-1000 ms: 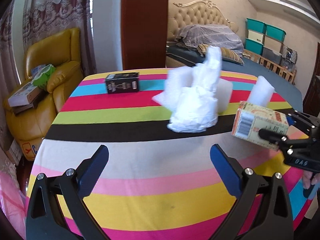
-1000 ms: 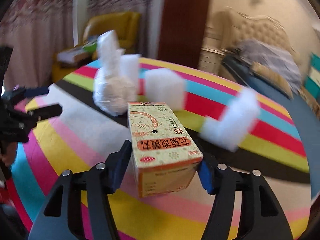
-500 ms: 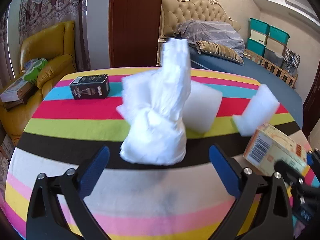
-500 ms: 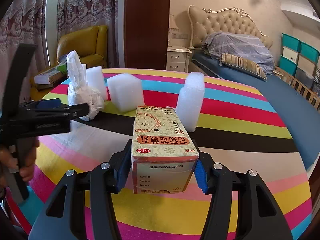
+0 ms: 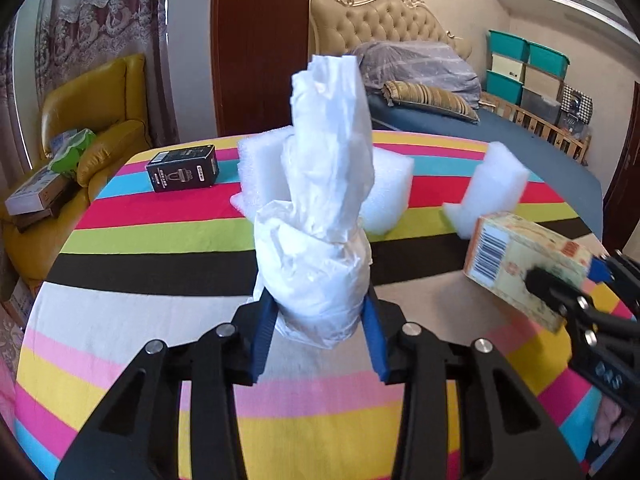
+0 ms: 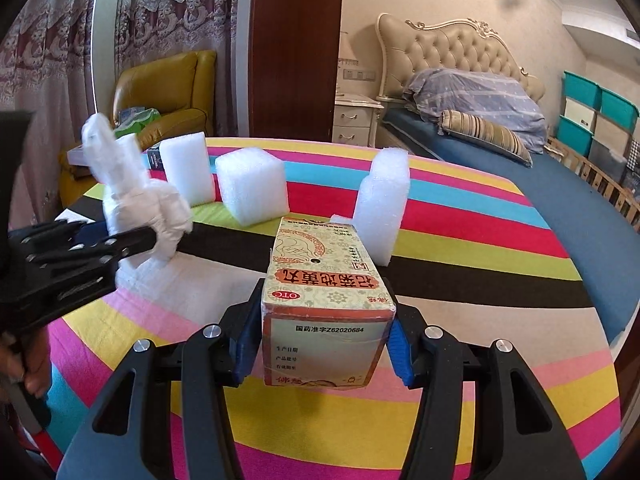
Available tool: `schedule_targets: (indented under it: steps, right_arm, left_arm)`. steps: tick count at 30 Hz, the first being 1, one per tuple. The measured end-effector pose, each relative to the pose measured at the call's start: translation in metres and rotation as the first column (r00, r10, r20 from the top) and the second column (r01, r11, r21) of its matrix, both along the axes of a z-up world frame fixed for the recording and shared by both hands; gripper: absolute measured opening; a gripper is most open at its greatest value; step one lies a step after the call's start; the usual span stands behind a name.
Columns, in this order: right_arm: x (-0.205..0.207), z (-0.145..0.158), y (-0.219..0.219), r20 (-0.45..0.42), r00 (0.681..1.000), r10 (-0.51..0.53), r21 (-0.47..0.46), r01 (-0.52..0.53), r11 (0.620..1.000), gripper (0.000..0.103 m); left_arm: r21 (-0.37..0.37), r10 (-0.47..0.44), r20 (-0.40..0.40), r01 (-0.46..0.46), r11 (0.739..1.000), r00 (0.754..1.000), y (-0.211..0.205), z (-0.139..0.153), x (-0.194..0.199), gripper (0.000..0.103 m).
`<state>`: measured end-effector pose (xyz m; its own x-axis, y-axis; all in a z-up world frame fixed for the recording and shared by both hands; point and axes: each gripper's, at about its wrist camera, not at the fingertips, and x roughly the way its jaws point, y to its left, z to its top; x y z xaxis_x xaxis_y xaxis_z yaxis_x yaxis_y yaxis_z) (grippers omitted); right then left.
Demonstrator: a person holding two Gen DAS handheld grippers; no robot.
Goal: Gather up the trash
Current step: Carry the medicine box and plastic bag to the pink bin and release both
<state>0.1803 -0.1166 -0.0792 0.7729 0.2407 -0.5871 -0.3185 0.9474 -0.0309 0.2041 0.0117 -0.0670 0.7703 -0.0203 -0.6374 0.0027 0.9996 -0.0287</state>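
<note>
The left gripper (image 5: 318, 320) is closing on a crinkled white plastic bag (image 5: 320, 220); the right gripper (image 6: 320, 344) clamps a cardboard medicine box (image 6: 326, 300). Foam blocks (image 6: 252, 190) stand at twelve o'clock on the striped tablecloth (image 5: 160, 232).

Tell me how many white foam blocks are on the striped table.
3: one foam block behind the white bag, a cube beside it, and a tall one right of those. More could hide behind the bag.
</note>
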Motion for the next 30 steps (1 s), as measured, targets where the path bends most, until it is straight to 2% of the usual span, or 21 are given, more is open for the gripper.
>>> schedule_targets:
  steps: [13, 23, 30]
  right_arm:
    - [0.0, 0.001, -0.006, 0.012, 1.0, -0.005, 0.013, 0.005, 1.0, 0.051]
    - [-0.021, 0.012, -0.013, 0.094, 0.996, 0.001, 0.116, -0.012, 0.993, 0.051]
    - [-0.03, 0.015, -0.003, 0.126, 0.992, 0.004, 0.089, -0.015, 0.996, 0.051]
  left_arm:
    - [0.008, -0.012, 0.046, 0.012, 1.0, 0.999, -0.003, 0.008, -0.047, 0.039]
    - [0.005, 0.016, 0.08, -0.017, 1.0, 0.997, 0.017, 0.012, -0.075, 0.039]
    - [-0.036, 0.052, 0.085, -0.049, 0.998, 0.995, 0.034, 0.009, -0.085, 0.039]
